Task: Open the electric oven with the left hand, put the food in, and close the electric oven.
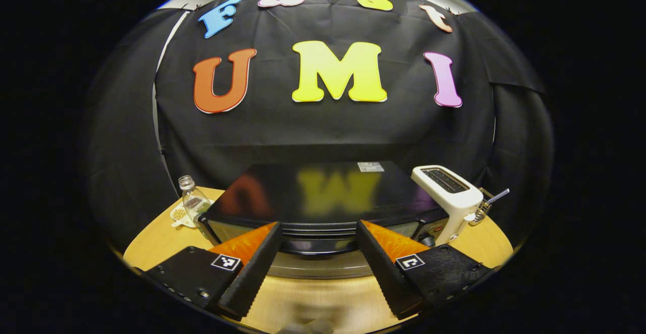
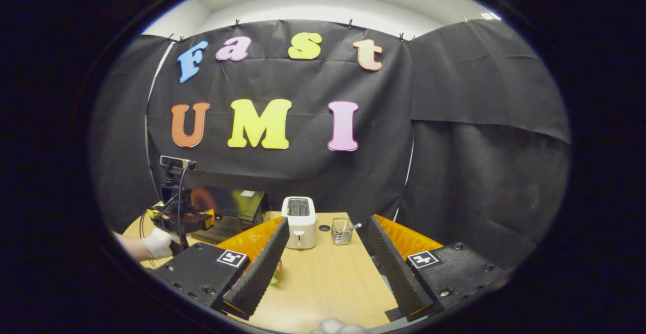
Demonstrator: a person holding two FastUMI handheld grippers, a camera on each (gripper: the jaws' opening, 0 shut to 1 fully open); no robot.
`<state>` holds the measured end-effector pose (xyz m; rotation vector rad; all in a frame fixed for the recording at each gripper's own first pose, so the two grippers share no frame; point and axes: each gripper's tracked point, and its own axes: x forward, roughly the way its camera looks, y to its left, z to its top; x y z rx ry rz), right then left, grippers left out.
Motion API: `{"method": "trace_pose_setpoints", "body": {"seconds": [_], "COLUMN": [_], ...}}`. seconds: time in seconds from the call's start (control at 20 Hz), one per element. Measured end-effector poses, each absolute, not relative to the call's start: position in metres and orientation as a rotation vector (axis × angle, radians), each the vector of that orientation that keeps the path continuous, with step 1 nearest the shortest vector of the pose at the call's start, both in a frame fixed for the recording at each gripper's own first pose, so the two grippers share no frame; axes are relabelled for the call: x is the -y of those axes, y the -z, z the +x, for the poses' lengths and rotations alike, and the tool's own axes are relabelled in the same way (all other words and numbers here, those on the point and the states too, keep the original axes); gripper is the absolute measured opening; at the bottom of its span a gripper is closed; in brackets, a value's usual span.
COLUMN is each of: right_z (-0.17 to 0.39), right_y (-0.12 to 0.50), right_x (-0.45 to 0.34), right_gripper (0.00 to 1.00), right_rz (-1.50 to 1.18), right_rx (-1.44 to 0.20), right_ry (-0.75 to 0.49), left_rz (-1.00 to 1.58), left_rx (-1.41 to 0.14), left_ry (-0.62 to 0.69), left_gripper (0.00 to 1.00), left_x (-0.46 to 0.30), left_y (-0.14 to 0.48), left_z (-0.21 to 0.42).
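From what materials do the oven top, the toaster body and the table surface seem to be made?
Oven: the top looks like glossy black glass or lacquered metal, since it mirrors the wall like a dark pane; which one is unclear. Toaster: probably white plastic with a smooth, slightly shiny shell and rounded edges. Table: looks like light wood or wood-pattern laminate, matte, with faint grain.

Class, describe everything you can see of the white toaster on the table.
The toaster is a small white box, plastic by its look, with two dark slots in its top and a lever on its narrow end. It stands upright on the wooden table, just right of the black oven and close beside it; whether they touch is unclear. A small wire basket stands on its other side, apart. Neither gripper touches it.
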<state>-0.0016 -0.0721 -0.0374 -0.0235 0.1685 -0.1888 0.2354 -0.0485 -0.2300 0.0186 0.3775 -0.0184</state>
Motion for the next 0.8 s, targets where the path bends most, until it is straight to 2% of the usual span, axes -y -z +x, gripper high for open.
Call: {"method": "trace_pose_setpoints", "body": {"seconds": [0.05, 0.1, 0.4, 0.45, 0.5, 0.55, 0.6, 0.65, 0.7, 0.75, 0.8], "right_z": [-0.003, -0.004, -0.008, -0.008, -0.01, -0.01, -0.012, -0.012, -0.013, -0.014, -0.014], "right_y": [0.038, 0.041, 0.048, 0.048, 0.05, 0.049, 0.051, 0.052, 0.054, 0.055, 0.058], "right_x": [0.073, 0.074, 0.073, 0.073, 0.072, 0.072, 0.071, 0.069, 0.068, 0.068, 0.068], "right_gripper": [1.0, 1.0, 1.0, 0.96, 1.0, 1.0, 0.96, 0.96, 1.0, 0.96, 1.0], "right_rz": [-0.023, -0.021, -0.006, -0.01, -0.013, -0.013, -0.012, -0.013, -0.016, -0.019, -0.017], "right_rx": [-0.169, -0.172, -0.185, -0.188, -0.189, -0.19, -0.193, -0.196, -0.199, -0.203, -0.206], "right_ry": [0.196, 0.199, 0.193, 0.19, 0.187, 0.183, 0.178, 0.172, 0.166, 0.163, 0.162], "left_rz": [0.029, 0.024, 0.025, 0.025, 0.022, 0.02, 0.02, 0.022, 0.023, 0.026, 0.027], "left_rx": [-0.36, -0.379, -0.377, -0.382, -0.391, -0.4, -0.408, -0.411, -0.413, -0.414, -0.413], "left_ry": [0.015, 0.017, 0.016, 0.019, 0.022, 0.023, 0.022, 0.023, 0.024, 0.026, 0.027], "left_gripper": [0.91, 0.98, 0.96, 0.95, 0.96, 0.96, 0.95, 0.96, 0.96, 0.96, 0.96], "left_x": [0.049, 0.051, 0.051, 0.051, 0.051, 0.051, 0.051, 0.051, 0.051, 0.051, 0.051], "left_y": [0.228, 0.229, 0.229, 0.23, 0.23, 0.23, 0.231, 0.232, 0.233, 0.235, 0.237], "left_z": [0.239, 0.238, 0.229, 0.227, 0.225, 0.221, 0.217, 0.212, 0.206, 0.199, 0.19]}}
